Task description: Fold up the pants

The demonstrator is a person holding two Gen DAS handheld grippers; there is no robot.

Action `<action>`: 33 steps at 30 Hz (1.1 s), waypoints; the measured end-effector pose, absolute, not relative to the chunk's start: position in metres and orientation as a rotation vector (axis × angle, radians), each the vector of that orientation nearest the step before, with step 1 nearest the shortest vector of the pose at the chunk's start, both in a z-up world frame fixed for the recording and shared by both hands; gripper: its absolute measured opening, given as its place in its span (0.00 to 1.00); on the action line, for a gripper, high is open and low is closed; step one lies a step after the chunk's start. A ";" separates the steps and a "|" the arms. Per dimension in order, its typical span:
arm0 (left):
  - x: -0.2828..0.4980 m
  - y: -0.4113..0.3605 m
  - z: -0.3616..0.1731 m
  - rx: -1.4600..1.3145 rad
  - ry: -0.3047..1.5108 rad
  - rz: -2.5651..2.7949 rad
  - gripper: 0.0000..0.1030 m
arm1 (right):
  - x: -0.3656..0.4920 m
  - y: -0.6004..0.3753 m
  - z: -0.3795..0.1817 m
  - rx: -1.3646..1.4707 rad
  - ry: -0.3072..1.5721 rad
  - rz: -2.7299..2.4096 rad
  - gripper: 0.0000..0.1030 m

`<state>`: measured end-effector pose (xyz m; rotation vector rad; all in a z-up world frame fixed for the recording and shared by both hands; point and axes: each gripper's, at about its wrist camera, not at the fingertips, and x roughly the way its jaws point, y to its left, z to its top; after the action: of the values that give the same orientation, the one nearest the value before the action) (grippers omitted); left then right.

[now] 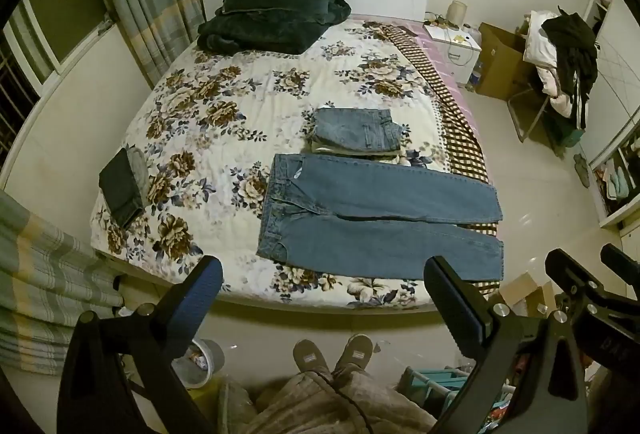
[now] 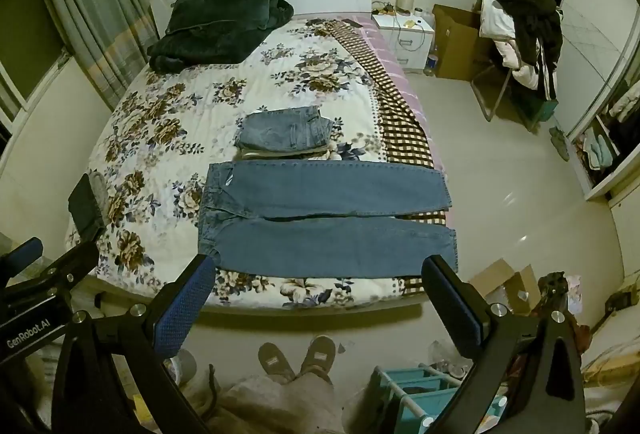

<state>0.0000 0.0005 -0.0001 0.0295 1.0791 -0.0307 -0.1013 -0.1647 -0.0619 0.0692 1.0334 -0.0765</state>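
Blue jeans [image 1: 380,218] lie flat across the near part of the floral bed [image 1: 224,101], waistband left, both legs spread to the right; they also show in the right wrist view [image 2: 328,222]. My left gripper [image 1: 324,274] is open and empty, held above the bed's near edge, short of the jeans. My right gripper [image 2: 318,274] is open and empty, also short of the jeans. The right gripper's body shows at the left view's right edge [image 1: 592,282].
A stack of folded jeans [image 1: 356,131] sits just beyond the flat pair. Folded dark pants [image 1: 120,189] lie at the bed's left edge. A dark green blanket [image 1: 272,13] is at the headboard. A nightstand [image 1: 456,49], boxes and a clothes-laden chair [image 1: 560,61] stand right. My feet [image 1: 332,354] are below.
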 end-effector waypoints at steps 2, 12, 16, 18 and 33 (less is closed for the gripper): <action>0.000 0.001 0.000 0.026 1.082 -0.034 1.00 | -0.102 -0.165 -0.062 0.070 1.034 -0.076 1.00; 0.000 0.001 0.000 0.028 1.077 -0.029 1.00 | -0.103 -0.165 -0.063 0.075 1.038 -0.072 1.00; 0.000 0.001 0.000 0.027 1.078 -0.030 1.00 | -0.104 -0.162 -0.060 0.075 1.035 -0.072 1.00; 0.003 -0.002 0.008 0.029 1.077 -0.031 1.00 | -0.104 -0.161 -0.060 0.075 1.038 -0.072 1.00; 0.006 -0.007 0.017 0.025 1.075 -0.032 1.00 | -0.105 -0.164 -0.059 0.074 1.035 -0.071 1.00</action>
<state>0.0062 -0.0074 0.0170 0.0246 1.0751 -0.0319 -0.1052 -0.1636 -0.0592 0.0744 1.0354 -0.0713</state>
